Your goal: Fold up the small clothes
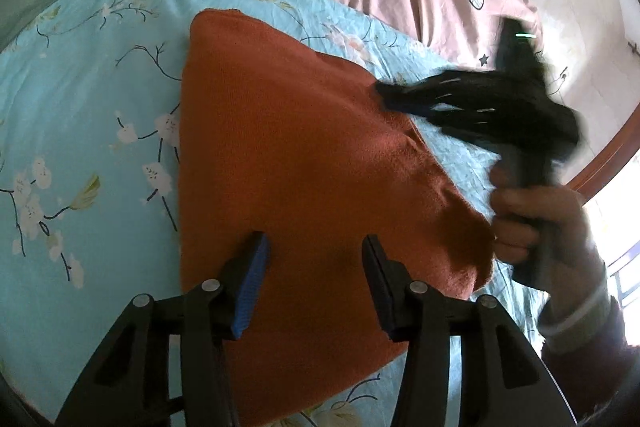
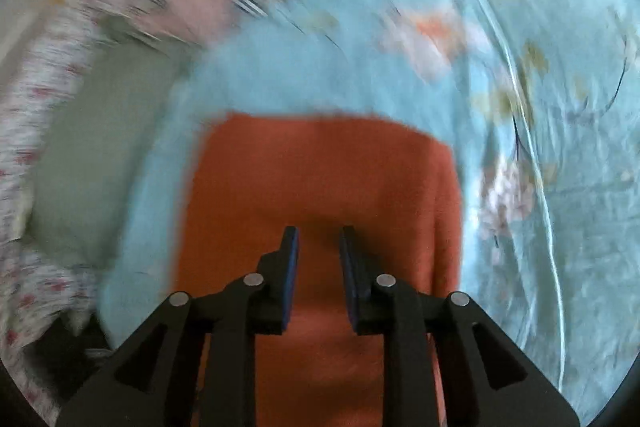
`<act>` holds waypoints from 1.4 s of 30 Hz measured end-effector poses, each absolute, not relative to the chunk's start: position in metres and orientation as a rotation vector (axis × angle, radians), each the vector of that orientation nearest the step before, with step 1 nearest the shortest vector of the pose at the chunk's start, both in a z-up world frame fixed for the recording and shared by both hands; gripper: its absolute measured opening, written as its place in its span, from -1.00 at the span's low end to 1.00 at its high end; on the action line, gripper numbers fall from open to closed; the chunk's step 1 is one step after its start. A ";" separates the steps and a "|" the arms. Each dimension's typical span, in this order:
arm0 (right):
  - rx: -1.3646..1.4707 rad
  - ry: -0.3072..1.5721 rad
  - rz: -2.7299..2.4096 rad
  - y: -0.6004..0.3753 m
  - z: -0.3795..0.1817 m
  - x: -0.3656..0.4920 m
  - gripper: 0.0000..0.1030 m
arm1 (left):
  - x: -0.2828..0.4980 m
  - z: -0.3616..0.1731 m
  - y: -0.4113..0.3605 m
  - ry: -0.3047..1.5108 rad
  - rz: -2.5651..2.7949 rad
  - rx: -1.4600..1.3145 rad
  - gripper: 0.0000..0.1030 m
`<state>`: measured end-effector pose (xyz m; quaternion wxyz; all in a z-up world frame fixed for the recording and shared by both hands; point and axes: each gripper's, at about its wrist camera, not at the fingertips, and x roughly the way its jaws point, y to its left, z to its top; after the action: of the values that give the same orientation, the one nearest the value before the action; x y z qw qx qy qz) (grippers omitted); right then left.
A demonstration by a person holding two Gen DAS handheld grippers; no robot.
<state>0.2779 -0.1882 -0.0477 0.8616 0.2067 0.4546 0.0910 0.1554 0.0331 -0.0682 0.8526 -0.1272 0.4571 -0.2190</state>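
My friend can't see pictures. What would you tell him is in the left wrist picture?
An orange cloth lies folded on a light blue flowered sheet, with the left gripper open above it. At the cloth's right edge is the blurred right gripper, held by a hand.

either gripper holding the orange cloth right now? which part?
Neither. Left gripper and right gripper both stand open above the orange cloth, nothing between the pads.

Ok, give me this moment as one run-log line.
step: fold in progress | orange knit garment: folded flat on blue floral sheet | left gripper: open, empty, above garment | right gripper: narrowly open, empty, blurred
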 end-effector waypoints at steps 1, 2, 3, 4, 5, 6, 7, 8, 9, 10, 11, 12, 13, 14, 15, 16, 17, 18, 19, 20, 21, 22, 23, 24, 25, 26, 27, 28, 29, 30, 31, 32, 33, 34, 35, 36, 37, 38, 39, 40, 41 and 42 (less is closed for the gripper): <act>0.461 0.937 0.184 -0.197 -0.058 0.283 -0.87 | 0.155 -0.068 0.033 0.961 -0.464 -0.273 -0.05; 0.484 0.924 0.173 -0.202 -0.060 0.284 -1.00 | 0.155 -0.069 0.034 0.960 -0.468 -0.279 -0.05; 0.520 0.917 0.167 -0.209 -0.062 0.283 -1.00 | 0.155 -0.069 0.032 0.961 -0.468 -0.279 -0.05; 0.559 0.901 0.169 -0.215 -0.061 0.278 -1.00 | 0.154 -0.069 0.031 0.961 -0.467 -0.274 -0.05; 0.542 0.885 0.147 -0.215 -0.056 0.271 -1.00 | 0.154 -0.069 0.031 0.961 -0.463 -0.266 -0.05; 0.511 0.872 0.126 -0.213 -0.051 0.263 -0.93 | 0.153 -0.068 0.030 0.962 -0.462 -0.260 -0.04; 0.483 0.862 0.118 -0.211 -0.044 0.253 -0.92 | 0.152 -0.067 0.031 0.964 -0.462 -0.260 -0.04; 0.476 0.855 0.129 -0.210 -0.038 0.242 -0.92 | 0.151 -0.065 0.033 0.967 -0.465 -0.270 -0.04; 0.481 0.845 0.150 -0.211 -0.034 0.230 -0.92 | 0.150 -0.064 0.035 0.966 -0.468 -0.279 -0.04; 0.485 0.828 0.178 -0.209 -0.028 0.212 -0.92 | 0.147 -0.062 0.037 0.964 -0.479 -0.293 -0.04; 0.482 0.823 0.191 -0.207 -0.026 0.201 -0.92 | 0.144 -0.059 0.039 0.962 -0.495 -0.304 -0.04; 0.476 0.820 0.210 -0.204 -0.025 0.185 -0.91 | 0.141 -0.058 0.039 0.963 -0.501 -0.304 -0.04; 0.478 0.824 0.220 -0.201 -0.027 0.171 -0.91 | 0.137 -0.057 0.039 0.965 -0.501 -0.298 -0.04; 0.481 0.828 0.223 -0.200 -0.030 0.165 -0.91 | 0.132 -0.057 0.038 0.969 -0.493 -0.286 -0.04; 0.482 0.834 0.222 -0.201 -0.035 0.153 -0.91 | 0.128 -0.057 0.038 0.971 -0.490 -0.279 -0.04; 0.475 0.849 0.202 -0.200 -0.043 0.143 -0.91 | 0.125 -0.059 0.038 0.974 -0.490 -0.274 -0.04; 0.459 0.868 0.169 -0.202 -0.051 0.136 -0.91 | 0.120 -0.063 0.038 0.983 -0.487 -0.264 -0.04; 0.450 0.878 0.145 -0.204 -0.060 0.128 -0.91 | 0.117 -0.066 0.037 0.990 -0.480 -0.255 -0.04; 0.465 0.879 0.145 -0.208 -0.070 0.122 -0.92 | 0.115 -0.070 0.037 0.998 -0.475 -0.247 -0.04; 0.501 0.875 0.153 -0.213 -0.077 0.118 -0.94 | 0.112 -0.076 0.036 1.009 -0.471 -0.241 -0.04; 0.528 0.867 0.157 -0.216 -0.081 0.115 -0.95 | 0.110 -0.079 0.036 1.013 -0.467 -0.239 -0.04; 0.533 0.859 0.158 -0.218 -0.081 0.113 -0.95 | 0.109 -0.080 0.035 1.010 -0.462 -0.235 -0.04; 0.518 0.859 0.151 -0.215 -0.080 0.114 -0.94 | 0.107 -0.079 0.033 1.005 -0.454 -0.226 -0.04; 0.499 0.859 0.143 -0.212 -0.078 0.114 -0.94 | 0.107 -0.079 0.032 1.004 -0.448 -0.217 -0.04; 0.475 0.859 0.133 -0.208 -0.076 0.114 -0.92 | 0.106 -0.078 0.031 1.003 -0.443 -0.210 -0.04; 0.464 0.858 0.128 -0.207 -0.075 0.112 -0.92 | 0.106 -0.079 0.030 1.003 -0.437 -0.205 -0.04; 0.457 0.854 0.123 -0.205 -0.075 0.111 -0.92 | 0.105 -0.079 0.029 1.002 -0.431 -0.205 -0.04; 0.456 0.852 0.121 -0.205 -0.075 0.110 -0.92 | 0.104 -0.079 0.029 1.000 -0.428 -0.208 -0.04; 0.458 0.851 0.118 -0.204 -0.075 0.109 -0.92 | 0.102 -0.080 0.030 0.998 -0.424 -0.212 -0.04; 0.459 0.850 0.116 -0.203 -0.075 0.105 -0.92 | 0.100 -0.080 0.030 0.997 -0.421 -0.215 -0.04; 0.453 0.847 0.115 -0.202 -0.073 0.102 -0.92 | 0.098 -0.079 0.030 0.994 -0.418 -0.217 -0.04; 0.445 0.842 0.112 -0.200 -0.073 0.099 -0.92 | 0.095 -0.079 0.031 0.991 -0.416 -0.215 -0.04; 0.422 0.829 0.101 -0.198 -0.071 0.093 -0.92 | 0.092 -0.079 0.032 0.988 -0.413 -0.211 -0.04; 0.408 0.825 0.093 -0.195 -0.071 0.089 -0.91 | 0.089 -0.079 0.032 0.983 -0.408 -0.209 -0.03; 0.393 0.829 0.090 -0.192 -0.072 0.086 -0.91 | 0.086 -0.079 0.032 0.978 -0.402 -0.209 -0.03; 0.390 0.838 0.093 -0.191 -0.074 0.083 -0.91 | 0.084 -0.079 0.033 0.978 -0.397 -0.209 -0.03; 0.395 0.844 0.094 -0.191 -0.078 0.079 -0.91 | 0.081 -0.079 0.033 0.977 -0.391 -0.209 -0.03; 0.401 0.846 0.094 -0.192 -0.078 0.076 -0.91 | 0.080 -0.079 0.033 0.979 -0.386 -0.208 -0.03; 0.405 0.843 0.093 -0.192 -0.078 0.073 -0.91 | 0.077 -0.079 0.033 0.981 -0.381 -0.205 -0.03; 0.401 0.840 0.090 -0.191 -0.077 0.069 -0.91 | 0.074 -0.077 0.033 0.980 -0.375 -0.202 -0.03; 0.393 0.842 0.085 -0.190 -0.075 0.066 -0.91 | 0.070 -0.075 0.034 0.978 -0.367 -0.202 -0.02; 0.389 0.840 0.081 -0.190 -0.073 0.063 -0.91 | 0.066 -0.074 0.035 0.978 -0.359 -0.205 -0.01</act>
<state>0.0629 -0.1896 -0.0728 0.8941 0.1875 0.4049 0.0392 0.0663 0.0354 -0.0736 0.8624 -0.0975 0.4663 -0.1712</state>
